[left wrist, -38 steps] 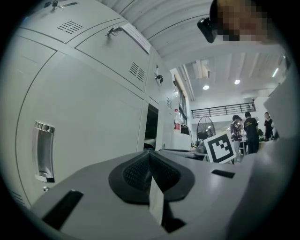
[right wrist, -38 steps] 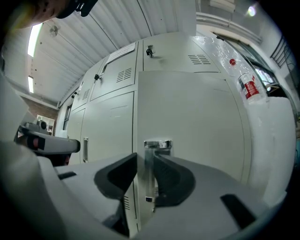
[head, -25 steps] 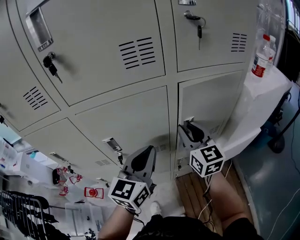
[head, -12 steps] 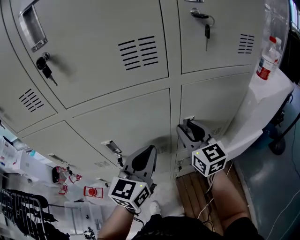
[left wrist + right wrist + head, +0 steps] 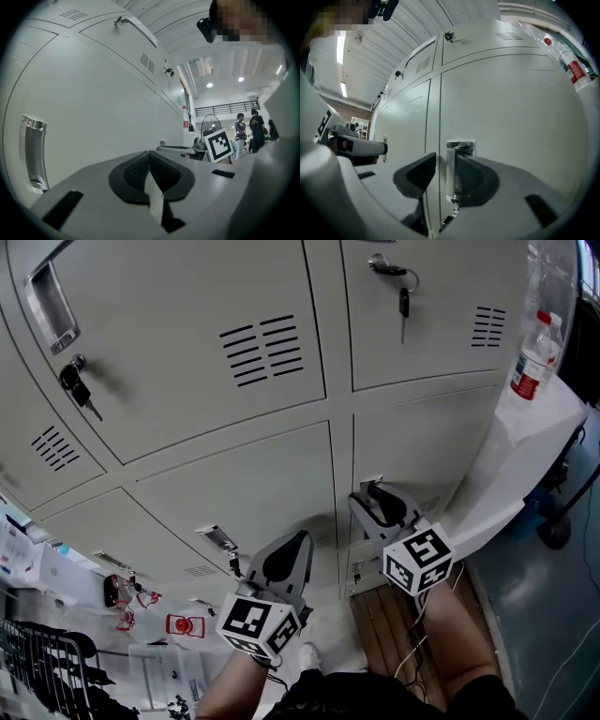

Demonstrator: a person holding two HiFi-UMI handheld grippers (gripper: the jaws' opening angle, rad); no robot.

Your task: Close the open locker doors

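Grey lockers fill the head view. The lower right door (image 5: 422, 446) lies flush with its frame. My right gripper (image 5: 370, 495) is at that door's chrome handle (image 5: 367, 482). In the right gripper view the handle (image 5: 458, 146) stands between the jaws of the right gripper (image 5: 446, 163); the jaws are opening, and the left pad (image 5: 423, 169) is clear of it. My left gripper (image 5: 296, 545) is shut and empty, pointing at the lower middle door (image 5: 253, 484). In the left gripper view the pads of the left gripper (image 5: 150, 160) meet, with a door handle (image 5: 33, 152) at far left.
Keys hang in the upper doors' locks (image 5: 403, 298) (image 5: 77, 388). A plastic bottle (image 5: 531, 357) stands on a white covered surface (image 5: 530, 442) right of the lockers. Wooden slats (image 5: 384, 624) lie below. Clutter (image 5: 141, 601) sits at lower left. People (image 5: 255, 129) stand far off.
The right gripper's jaws have widened a little around the handle. Both grippers stay in place; the head view has drifted slightly over the lockers.
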